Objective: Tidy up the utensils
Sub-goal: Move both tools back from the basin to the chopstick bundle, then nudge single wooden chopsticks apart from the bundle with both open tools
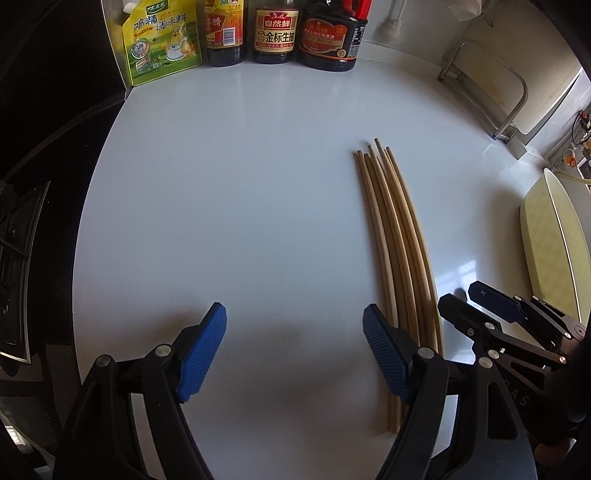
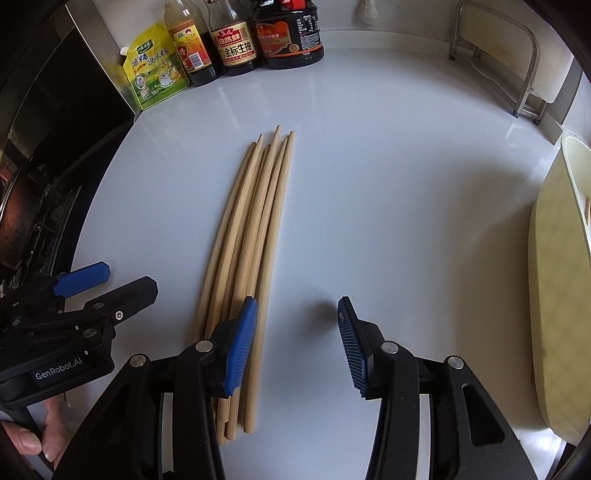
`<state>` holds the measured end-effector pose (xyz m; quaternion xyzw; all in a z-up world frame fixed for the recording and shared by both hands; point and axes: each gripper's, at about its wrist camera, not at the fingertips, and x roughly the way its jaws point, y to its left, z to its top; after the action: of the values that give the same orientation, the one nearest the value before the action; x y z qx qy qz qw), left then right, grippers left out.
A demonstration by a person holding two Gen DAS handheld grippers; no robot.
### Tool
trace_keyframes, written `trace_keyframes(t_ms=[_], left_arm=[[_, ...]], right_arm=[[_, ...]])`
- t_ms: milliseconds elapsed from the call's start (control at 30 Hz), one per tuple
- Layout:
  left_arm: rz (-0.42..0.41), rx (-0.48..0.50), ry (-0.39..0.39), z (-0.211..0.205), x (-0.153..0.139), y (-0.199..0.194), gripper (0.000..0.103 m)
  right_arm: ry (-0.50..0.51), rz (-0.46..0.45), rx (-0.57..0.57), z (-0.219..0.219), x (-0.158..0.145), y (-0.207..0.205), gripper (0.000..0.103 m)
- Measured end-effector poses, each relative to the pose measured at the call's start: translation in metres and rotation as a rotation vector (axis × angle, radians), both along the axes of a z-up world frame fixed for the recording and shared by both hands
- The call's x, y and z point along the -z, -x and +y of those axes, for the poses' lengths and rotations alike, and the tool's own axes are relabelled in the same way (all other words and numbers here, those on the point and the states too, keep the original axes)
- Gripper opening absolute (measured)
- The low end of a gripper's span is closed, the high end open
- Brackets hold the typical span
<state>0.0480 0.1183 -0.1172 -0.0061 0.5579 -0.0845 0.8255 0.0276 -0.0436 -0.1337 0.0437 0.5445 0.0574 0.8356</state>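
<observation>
Counter (image 1: 240, 166): white, smooth, glossy, carrying window reflections. Chopsticks (image 2: 255, 221): pale wood, matt, fine lengthwise grain. Left tool (image 1: 294, 347) and right tool (image 2: 297, 347): matt black plastic arms, bright metal rivets, blue ribbed pads (image 2: 242, 347) of rubbery look. Seasoning pouch (image 1: 160, 40): glossy printed plastic film. Sauce bottles (image 1: 275, 33): dark, shiny, with paper-like labels. Rack (image 2: 517, 66): brushed metal. Pale yellow tray (image 2: 554, 288): smooth plastic, low sheen.

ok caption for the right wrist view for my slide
Open right gripper beside a bundle of wooden chopsticks on a white countertop, with the left gripper on the bundle's other side.
</observation>
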Motion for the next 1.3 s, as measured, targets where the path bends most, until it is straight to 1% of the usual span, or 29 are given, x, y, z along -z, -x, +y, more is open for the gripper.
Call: trace_keyframes(t_ms=[133, 300, 633, 833, 1000, 1200, 1300], left_arm=[[-0.016, -0.002, -0.008, 0.001, -0.002, 0.0, 0.075], [-0.012, 0.007, 0.024, -0.002, 0.0, 0.002, 0.075], [-0.028, 0.052, 0.027, -0.023, 0.003, 0.004, 0.075], [-0.017, 0.063, 0.023, -0.03, 0.011, 0.003, 0.075], [-0.011, 0.071, -0.001, -0.036, 0.016, 0.003, 0.075], [-0.027, 0.065, -0.036, -0.037, 0.018, 0.002, 0.075], [-0.027, 0.05, -0.053, -0.034, 0.018, 0.001, 0.078]], right_arm=[[0.016, -0.001, -0.008, 0.004, 0.002, 0.001, 0.044], [0.042, -0.011, -0.008, 0.005, 0.003, 0.004, 0.044], [0.07, -0.019, 0.03, -0.014, 0.004, 0.009, 0.044], [0.071, -0.015, 0.065, -0.028, 0.005, 0.012, 0.044], [0.073, -0.032, 0.06, -0.028, 0.002, 0.013, 0.044], [0.073, -0.033, 0.047, -0.025, 0.002, 0.012, 0.044], [0.076, -0.034, 0.04, -0.024, 0.001, 0.012, 0.044]])
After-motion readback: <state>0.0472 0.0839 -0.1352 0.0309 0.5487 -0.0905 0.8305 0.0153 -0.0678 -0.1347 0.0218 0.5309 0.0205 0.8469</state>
